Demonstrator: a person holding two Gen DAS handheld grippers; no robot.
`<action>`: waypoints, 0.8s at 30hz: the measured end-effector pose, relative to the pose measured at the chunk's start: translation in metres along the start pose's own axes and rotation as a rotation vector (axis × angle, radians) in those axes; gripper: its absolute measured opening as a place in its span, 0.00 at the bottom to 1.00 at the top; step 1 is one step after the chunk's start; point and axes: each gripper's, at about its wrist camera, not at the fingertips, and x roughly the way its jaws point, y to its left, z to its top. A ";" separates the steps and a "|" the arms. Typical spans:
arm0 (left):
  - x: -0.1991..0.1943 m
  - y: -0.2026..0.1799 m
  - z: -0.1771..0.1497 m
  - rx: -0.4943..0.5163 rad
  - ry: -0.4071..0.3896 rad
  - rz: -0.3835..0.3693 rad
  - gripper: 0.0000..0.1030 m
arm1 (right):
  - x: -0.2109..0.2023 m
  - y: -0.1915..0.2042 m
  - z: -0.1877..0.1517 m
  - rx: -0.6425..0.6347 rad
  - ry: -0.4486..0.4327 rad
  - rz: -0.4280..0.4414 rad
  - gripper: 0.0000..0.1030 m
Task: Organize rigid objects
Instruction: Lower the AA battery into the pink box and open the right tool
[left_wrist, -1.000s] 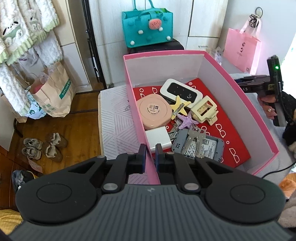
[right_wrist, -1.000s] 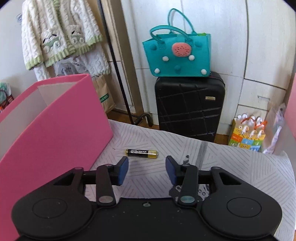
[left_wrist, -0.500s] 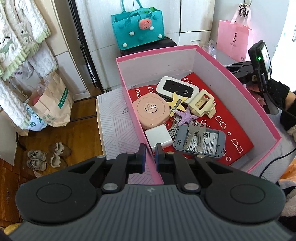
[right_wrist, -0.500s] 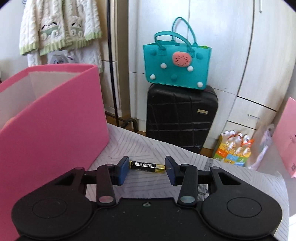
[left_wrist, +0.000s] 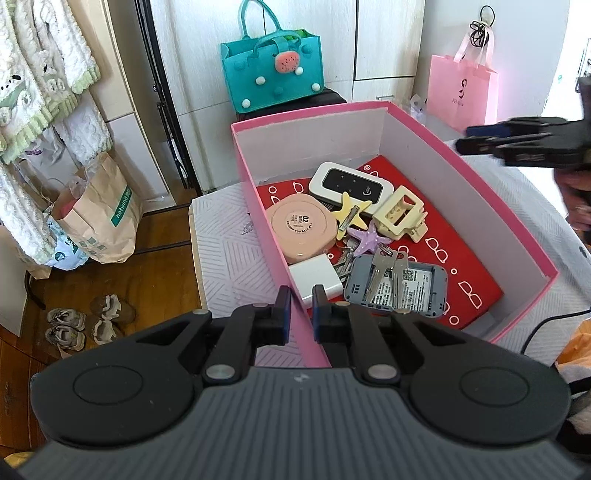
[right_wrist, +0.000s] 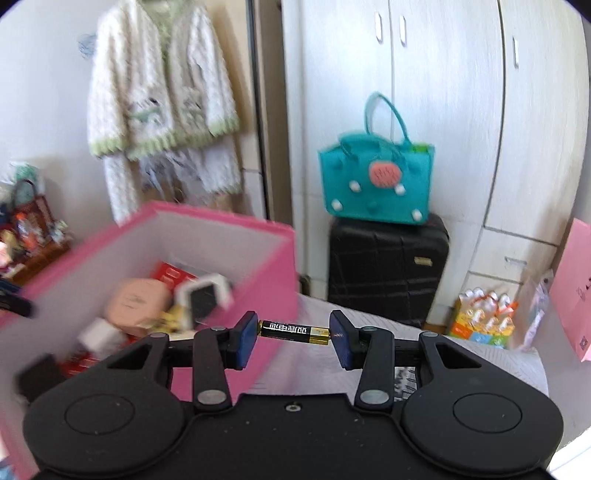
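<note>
From your left wrist camera, your left gripper (left_wrist: 301, 308) is clamped on the near-left wall of the pink box (left_wrist: 476, 184), one pad outside and one inside. Inside, on a red liner, lie a white pocket router (left_wrist: 346, 182), a round peach compact (left_wrist: 303, 227), a yellow star clip (left_wrist: 350, 215), a purple starfish clip (left_wrist: 369, 240), a cream claw clip (left_wrist: 400, 216), a white charger (left_wrist: 316, 277), and keys (left_wrist: 384, 271) resting across a grey device (left_wrist: 397, 286). The charger sits just beside your inner pad. Your right gripper (left_wrist: 480, 138) shows blurred at the right, above the box's far side wall; from here you cannot tell what it carries. A teal felt bag (left_wrist: 273, 74) and a pink gift bag (left_wrist: 461, 90) stand behind the box.

From your right wrist camera, your right gripper (right_wrist: 293, 334) holds the AA battery (right_wrist: 293, 331) end to end, each pad pressing one tip, the battery lying crosswise and lifted off the patterned cloth (right_wrist: 480, 365). It hangs by the pink box's (right_wrist: 273, 266) right wall, near its rim. The contents look blurred here. Only this view shows the black suitcase (right_wrist: 388, 266) in full under the teal bag, and the hanging knit cardigan (right_wrist: 162, 81).
</note>
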 end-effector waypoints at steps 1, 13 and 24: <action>0.000 0.000 -0.001 -0.002 -0.004 0.003 0.09 | -0.011 0.005 0.003 0.001 -0.013 0.024 0.47; -0.001 -0.004 -0.004 -0.034 -0.021 0.037 0.09 | -0.025 0.072 0.013 -0.122 0.132 0.276 0.47; -0.001 -0.007 -0.005 -0.073 -0.027 0.058 0.09 | -0.007 0.076 0.009 -0.225 0.128 0.237 0.57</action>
